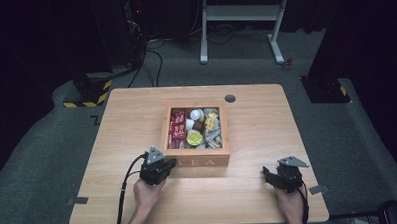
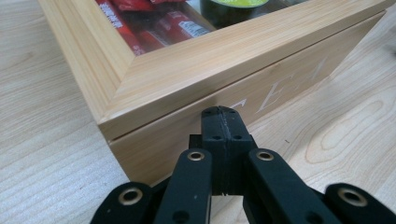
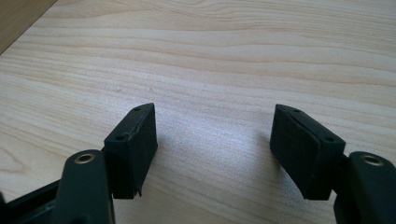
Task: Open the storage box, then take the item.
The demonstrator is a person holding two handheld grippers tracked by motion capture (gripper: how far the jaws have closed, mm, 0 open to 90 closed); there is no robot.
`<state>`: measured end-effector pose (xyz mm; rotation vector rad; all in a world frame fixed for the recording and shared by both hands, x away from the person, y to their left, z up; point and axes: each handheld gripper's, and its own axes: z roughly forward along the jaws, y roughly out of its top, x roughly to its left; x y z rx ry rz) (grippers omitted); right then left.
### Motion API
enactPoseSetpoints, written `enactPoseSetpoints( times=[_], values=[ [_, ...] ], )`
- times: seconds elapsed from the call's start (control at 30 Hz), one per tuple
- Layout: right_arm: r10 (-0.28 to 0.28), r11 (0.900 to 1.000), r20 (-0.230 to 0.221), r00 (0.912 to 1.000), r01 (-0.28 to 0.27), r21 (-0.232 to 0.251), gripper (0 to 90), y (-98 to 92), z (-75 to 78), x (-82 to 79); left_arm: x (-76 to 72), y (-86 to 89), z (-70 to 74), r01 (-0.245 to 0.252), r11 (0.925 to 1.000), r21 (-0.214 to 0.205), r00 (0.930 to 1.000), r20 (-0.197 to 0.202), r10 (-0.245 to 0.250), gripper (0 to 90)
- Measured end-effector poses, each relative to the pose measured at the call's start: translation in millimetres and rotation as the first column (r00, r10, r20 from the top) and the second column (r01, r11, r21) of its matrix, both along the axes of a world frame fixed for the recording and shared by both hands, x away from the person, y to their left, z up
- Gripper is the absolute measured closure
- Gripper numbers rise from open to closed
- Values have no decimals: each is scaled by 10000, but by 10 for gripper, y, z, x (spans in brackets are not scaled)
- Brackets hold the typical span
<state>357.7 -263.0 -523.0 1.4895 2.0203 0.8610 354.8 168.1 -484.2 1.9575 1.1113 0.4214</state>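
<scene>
1. Tea box (image 1: 195, 161): wooden, "TEA" lettered on its front wall, lid down with a window in it. It sits near the middle of the counter (image 1: 121, 119), front wall facing me.
2. Through the window I see red sachets (image 1: 177, 127) in the left compartment, white pods (image 1: 195, 115) and a yellow-green round lid (image 1: 194, 137) in the middle, yellow packets (image 1: 212, 122) on the right.
3. My left gripper (image 2: 219, 111): jaws fully closed, pads pressed flat together, nothing between them. In the high view the left gripper (image 1: 158, 168) sits at the box's front left corner.
4. In the left gripper view the closed tips are right at the front wall, just under the seam between lid and base, near the left corner. Touching or a hair apart: can't tell.
5. Same view: the lid's light wood frame meets at a mitred corner above the tips, red sachets visible behind the glass.
6. My right gripper (image 3: 212, 140): jaws open, wide gap, nothing held. Only bare counter wood lies between and ahead of the pads.
7. In the high view the right gripper (image 1: 284, 175) is near the counter's front right edge, well apart from the box, pointing left towards it.
8. Both my hands come in from the near edge, left hand (image 1: 148, 194) behind its gripper, right hand (image 1: 288, 201) behind its own.
9. A grey round grommet (image 1: 230, 98) sits in the counter beyond the box.
</scene>
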Motion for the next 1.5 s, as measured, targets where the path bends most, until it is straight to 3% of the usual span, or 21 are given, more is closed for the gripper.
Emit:
enactPoseSetpoints(
  times=[0.2,0.53,0.87,1.17,1.5],
  values=[
    [1,10000,1,10000,-1,0,319,0,0,0,2,-28,75,108,9999,-105,9999,124,-107,900],
    [-14,10000,-10,10000,14,-15,318,3,1,3,26,-33,110,186,9998,-100,9998,2,-186,900],
    [-7,10000,-17,10000,7,-8,318,3,1,3,46,-49,200,25,9994,-335,9993,372,-13,900],
    [11,10000,-6,10000,-11,-20,318,1,1,4,102,-63,260,-41,9993,-373,9996,273,52,900],
    [43,10000,8,10000,-43,-18,315,2,0,7,147,-62,375,-81,9985,-547,9990,427,104,900]
  ],
)
